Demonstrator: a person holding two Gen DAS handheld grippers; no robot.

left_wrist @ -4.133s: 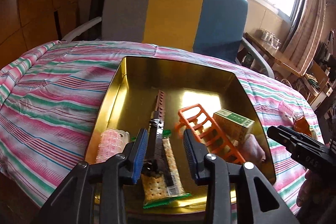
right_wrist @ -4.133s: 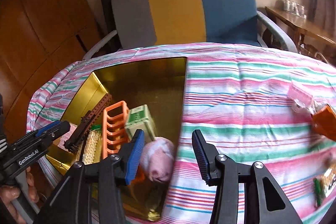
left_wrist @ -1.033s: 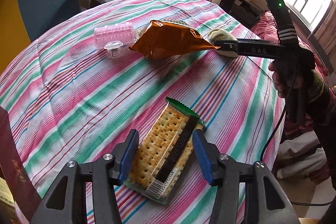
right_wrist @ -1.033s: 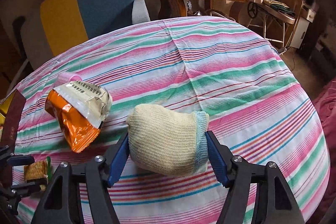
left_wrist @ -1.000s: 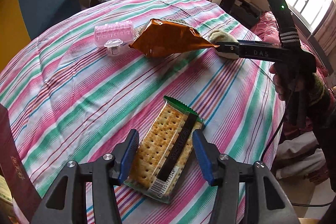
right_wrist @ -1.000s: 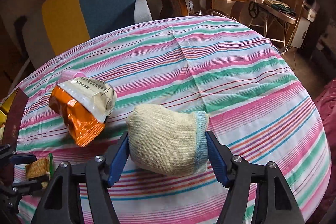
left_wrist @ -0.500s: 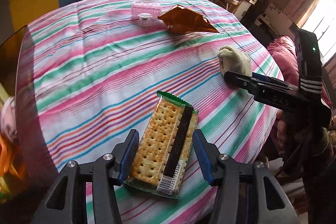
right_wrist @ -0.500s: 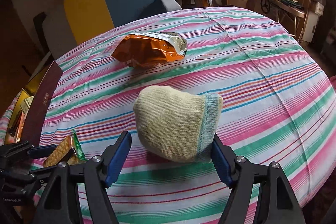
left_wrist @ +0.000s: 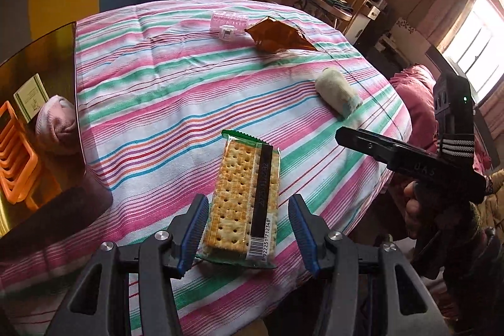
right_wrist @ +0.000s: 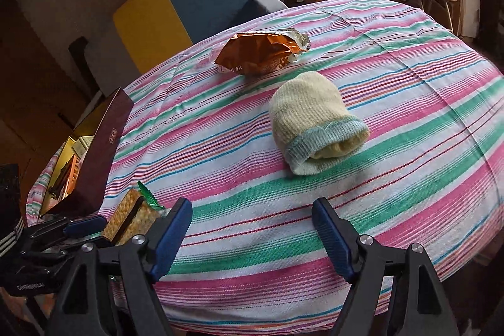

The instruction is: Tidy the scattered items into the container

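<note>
A cracker packet (left_wrist: 244,197) lies on the striped tablecloth, its near end between the jaws of my open left gripper (left_wrist: 249,233); it also shows in the right wrist view (right_wrist: 132,216). A rolled cream sock (right_wrist: 312,118) lies ahead of my open, empty right gripper (right_wrist: 252,236), well clear of the jaws; it shows in the left wrist view too (left_wrist: 337,92). The gold tin container (left_wrist: 37,65) stands at the left with an orange rack (left_wrist: 17,156), a pink sock (left_wrist: 55,125) and a green box (left_wrist: 31,96) inside.
An orange snack bag (right_wrist: 261,52) and a pink plastic hair-roller case (left_wrist: 230,21) lie at the far side of the round table. A blue and yellow armchair (right_wrist: 189,8) stands behind. The table's edge (right_wrist: 283,317) is close under both grippers.
The right gripper has backed away from the cream sock, which now lies free on the cloth. The left gripper has swung so the tin is in view; the cracker packet stays between its jaws.
</note>
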